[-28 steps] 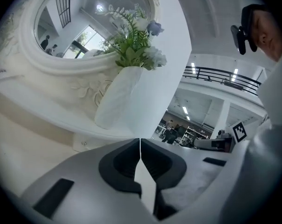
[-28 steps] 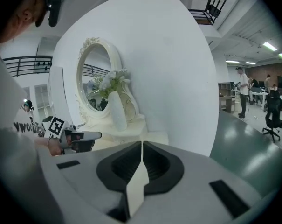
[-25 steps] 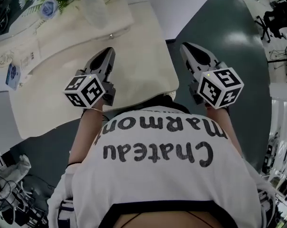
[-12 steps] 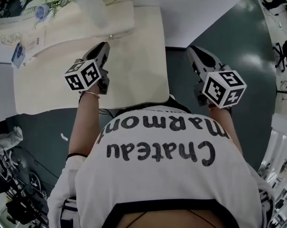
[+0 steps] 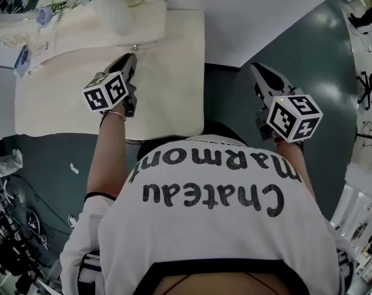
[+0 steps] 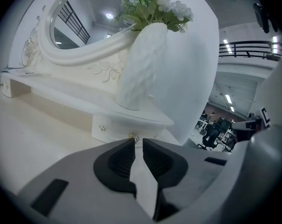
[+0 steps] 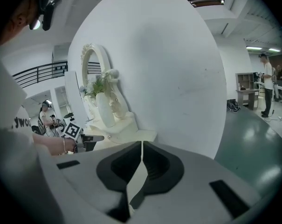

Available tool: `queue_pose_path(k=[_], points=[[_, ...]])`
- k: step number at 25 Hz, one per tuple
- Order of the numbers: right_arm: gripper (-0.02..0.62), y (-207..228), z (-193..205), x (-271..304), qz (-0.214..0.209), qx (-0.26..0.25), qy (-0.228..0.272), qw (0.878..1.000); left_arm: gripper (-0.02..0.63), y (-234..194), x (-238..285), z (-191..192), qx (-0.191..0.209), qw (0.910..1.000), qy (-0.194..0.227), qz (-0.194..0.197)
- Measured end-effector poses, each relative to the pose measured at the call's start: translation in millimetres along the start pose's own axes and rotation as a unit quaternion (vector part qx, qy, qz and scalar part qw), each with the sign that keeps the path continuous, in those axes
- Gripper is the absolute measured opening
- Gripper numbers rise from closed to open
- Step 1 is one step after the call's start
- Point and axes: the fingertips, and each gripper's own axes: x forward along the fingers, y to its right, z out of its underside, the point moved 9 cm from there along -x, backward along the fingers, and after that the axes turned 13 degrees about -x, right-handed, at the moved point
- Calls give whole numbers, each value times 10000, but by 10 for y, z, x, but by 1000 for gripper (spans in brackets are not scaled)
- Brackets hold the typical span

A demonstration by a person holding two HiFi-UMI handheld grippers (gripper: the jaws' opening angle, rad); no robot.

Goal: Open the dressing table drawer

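Floor (image 5: 296,54): dark green-grey, smooth and glossy. It lies below and to the right of the table.
Panel (image 7: 154,69): white, plain and round-edged. It stands just behind the table's right end.
Table (image 5: 167,97): cream, with a matt painted finish. It has a flat rectangular top and a raised tier along the back.
Mirror (image 6: 85,17): oval, in a thick carved cream frame, upright on the back tier.
Vase (image 6: 141,64): white and ribbed, wider at the bottom. It stands on a curved shelf directly above the drawer and holds pale flowers (image 6: 173,6) with green leaves.
Left gripper (image 5: 131,56): grey, with a marker cube at the rear. It is over the table top and aimed at the back tier. Its fingers (image 6: 117,162) are pressed together with nothing between them.
Right gripper (image 5: 254,67): off the table's right edge, above the floor and well apart from the drawer. Its fingers (image 7: 120,167) are pressed together and empty.
Drawer (image 6: 113,132): small, cream and box-shaped, set in the raised tier under the overhanging vase shelf. It is closed. Its front faces the left gripper, and its long axis runs sideways along the tier.
Knob (image 6: 133,137): tiny, round and metallic, on the drawer front. It is just beyond the left gripper's tips; I cannot tell if they touch.
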Motion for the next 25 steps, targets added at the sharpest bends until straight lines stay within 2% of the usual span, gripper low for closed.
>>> queue_pose_path(k=[2, 4, 8, 11, 16, 18, 21, 25], points=[[28, 78, 31, -42, 12, 5, -18, 10000, 39, 5, 37, 31, -14, 9999, 9, -126], [28, 160, 56, -95, 36, 12, -22, 10000, 162, 36, 97, 71, 21, 9998, -68, -167], [28, 288, 100, -167, 55, 21, -13, 10000, 179, 42, 169, 113, 59, 9993, -83, -350], [28, 345, 140, -194, 43, 31, -36, 10000, 253, 32, 219, 82, 89, 9992, 35, -401], [28, 416, 187, -244, 69, 2, -84, 9999, 252, 42, 279, 22, 132, 9987, 233, -425], [28, 449, 207, -276, 95, 1, -105, 9999, 218, 52, 282, 17, 216, 9980, 285, -530], [28, 487, 227, -320, 125, 8, -133, 9998, 126, 66, 270, 9, 262, 9964, 387, -710], [28, 501, 230, -326, 125, -25, -144, 9998, 124, 74, 289, 11, 336, 9956, 339, -805]])
